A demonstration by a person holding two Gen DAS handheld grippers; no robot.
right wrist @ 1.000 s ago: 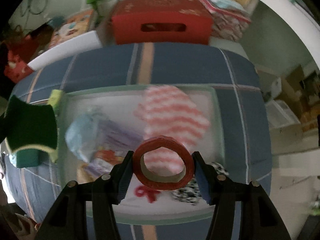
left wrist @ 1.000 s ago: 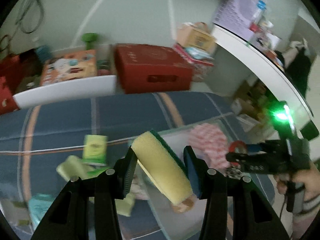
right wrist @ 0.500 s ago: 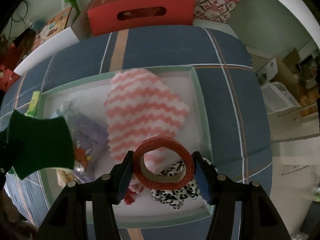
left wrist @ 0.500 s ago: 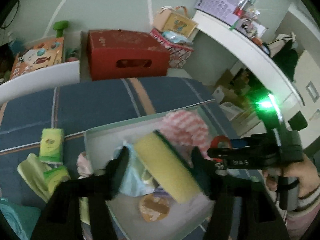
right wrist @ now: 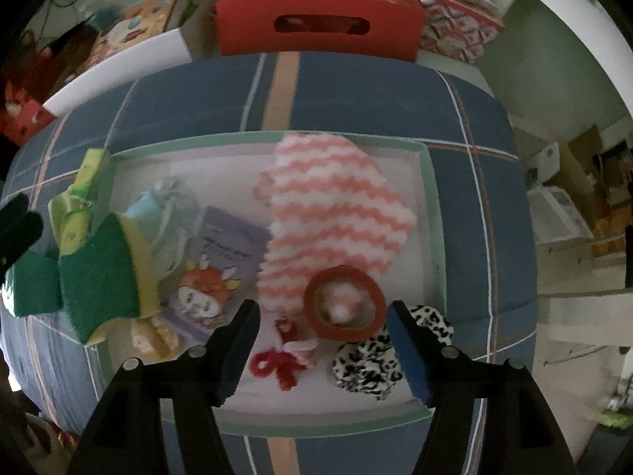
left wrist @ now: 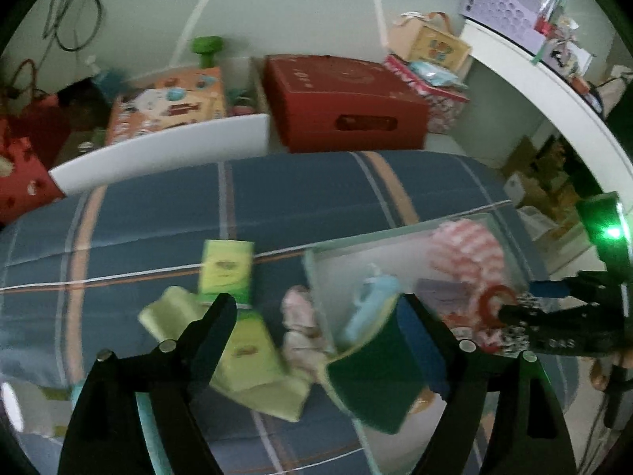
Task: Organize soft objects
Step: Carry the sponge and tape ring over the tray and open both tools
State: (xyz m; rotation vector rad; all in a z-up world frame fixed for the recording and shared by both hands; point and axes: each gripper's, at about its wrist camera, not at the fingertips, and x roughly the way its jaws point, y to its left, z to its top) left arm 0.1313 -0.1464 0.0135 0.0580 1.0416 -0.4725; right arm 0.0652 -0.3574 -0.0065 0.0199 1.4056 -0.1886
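- Right tool (right wrist: pixel 322 318): jaws just opened wide, red ring (right wrist: pixel 344 303) released, lying in the tray (right wrist: pixel 433 213) on the striped cloth (right wrist: pixel 336 206)
- Left tool (left wrist: pixel 316 316): jaws just opened wide, sponge (left wrist: pixel 372 384) dropping at the tray's near edge
- Both items look delivered; green packets (left wrist: pixel 225 265) remain on the bed (left wrist: pixel 158 206)

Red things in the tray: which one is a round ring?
The red tape roll, a hollow ring lying on the pink striped cloth. The other red thing, the fuzzy red twist beside it, is a thin, bent squiggle.
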